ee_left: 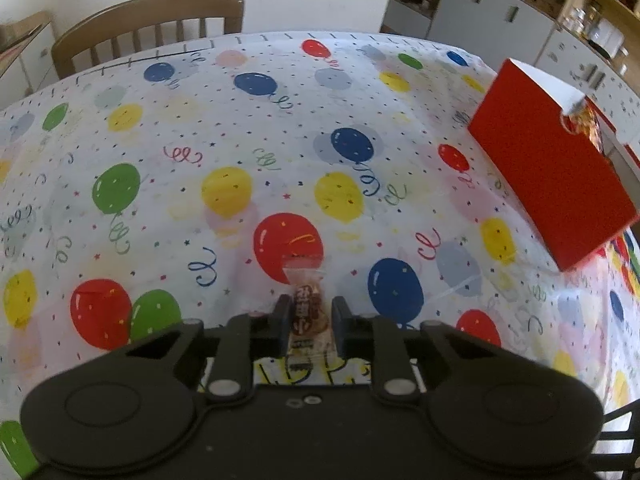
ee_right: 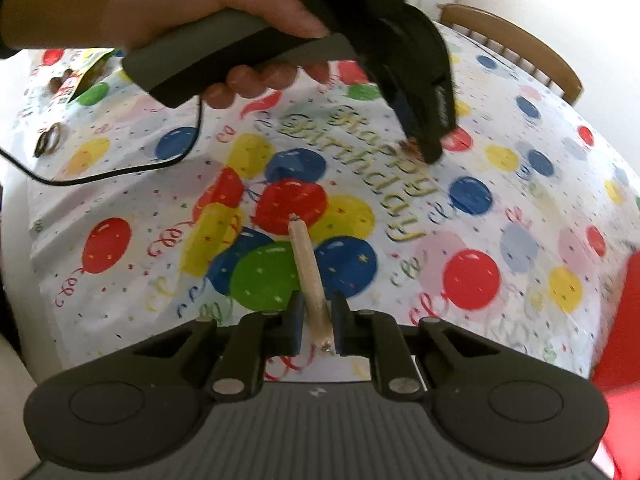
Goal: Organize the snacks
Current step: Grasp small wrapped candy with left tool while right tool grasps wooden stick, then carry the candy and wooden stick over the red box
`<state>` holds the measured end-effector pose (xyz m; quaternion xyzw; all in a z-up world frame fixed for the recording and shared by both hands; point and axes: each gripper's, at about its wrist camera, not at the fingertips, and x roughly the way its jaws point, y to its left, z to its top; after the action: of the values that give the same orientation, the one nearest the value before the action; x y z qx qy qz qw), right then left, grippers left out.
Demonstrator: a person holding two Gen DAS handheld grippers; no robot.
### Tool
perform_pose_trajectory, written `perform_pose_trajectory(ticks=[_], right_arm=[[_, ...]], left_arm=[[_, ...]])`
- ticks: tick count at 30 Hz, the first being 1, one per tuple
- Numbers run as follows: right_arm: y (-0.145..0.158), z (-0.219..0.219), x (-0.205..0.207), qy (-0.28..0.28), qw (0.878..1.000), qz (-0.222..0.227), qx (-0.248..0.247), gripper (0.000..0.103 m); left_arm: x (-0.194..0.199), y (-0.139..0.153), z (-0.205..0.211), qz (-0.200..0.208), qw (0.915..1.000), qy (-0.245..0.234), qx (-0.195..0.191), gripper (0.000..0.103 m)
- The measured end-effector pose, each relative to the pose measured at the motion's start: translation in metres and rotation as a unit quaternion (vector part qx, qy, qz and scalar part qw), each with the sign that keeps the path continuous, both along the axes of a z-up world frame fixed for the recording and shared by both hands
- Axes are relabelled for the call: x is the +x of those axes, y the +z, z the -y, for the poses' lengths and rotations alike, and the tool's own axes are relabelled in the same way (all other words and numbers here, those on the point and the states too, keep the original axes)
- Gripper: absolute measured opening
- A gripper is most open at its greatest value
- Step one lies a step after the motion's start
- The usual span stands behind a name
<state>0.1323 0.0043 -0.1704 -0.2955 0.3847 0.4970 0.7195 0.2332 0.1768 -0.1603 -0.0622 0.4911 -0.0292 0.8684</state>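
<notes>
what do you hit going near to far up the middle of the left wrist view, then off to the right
left tool shut on a wrapped snack → red balloon print → far table edge → wooden chair; to the right, the red box.

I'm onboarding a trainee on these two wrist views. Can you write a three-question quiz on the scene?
1. True or false: the left gripper holds nothing.
2. What do the right gripper's jaws close on? A) a scissors B) a thin tan snack stick C) a cable
3. What colour is the open box on the balloon tablecloth?

Key: 1 false, its jaws are shut on a small wrapped snack. 2 B, the snack stick. 3 red.
</notes>
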Motion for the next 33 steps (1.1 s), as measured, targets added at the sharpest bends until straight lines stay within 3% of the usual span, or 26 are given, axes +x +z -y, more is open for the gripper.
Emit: perform_pose_trajectory(ticks=[15, 21, 25, 33], right_arm=[[0.006, 0.038, 0.013, -0.065, 0.998, 0.009, 0.004, 0.013], [0.011, 0.027, 0.018, -0.052, 0.998, -0.017, 0.020, 0.013], [0.002, 0.011, 0.020, -0.049, 0.999, 0.001, -0.002, 0.014], [-0.001, -0.002, 0.032, -0.060, 0.998, -0.029, 0.001, 0.014]], left_arm=[[-0.020, 0.013, 0.005, 0.004, 0.9992, 0.038, -0.008, 0.018], [-0.032, 0.019, 0.004, 0.012, 0.9985, 0.053, -0.008, 0.018], [-0.044, 0.020, 0.002, 0.012, 0.9981, 0.060, -0.011, 0.018], [-0.062, 0.020, -0.005, 0.007, 0.9973, 0.071, -0.016, 0.018]])
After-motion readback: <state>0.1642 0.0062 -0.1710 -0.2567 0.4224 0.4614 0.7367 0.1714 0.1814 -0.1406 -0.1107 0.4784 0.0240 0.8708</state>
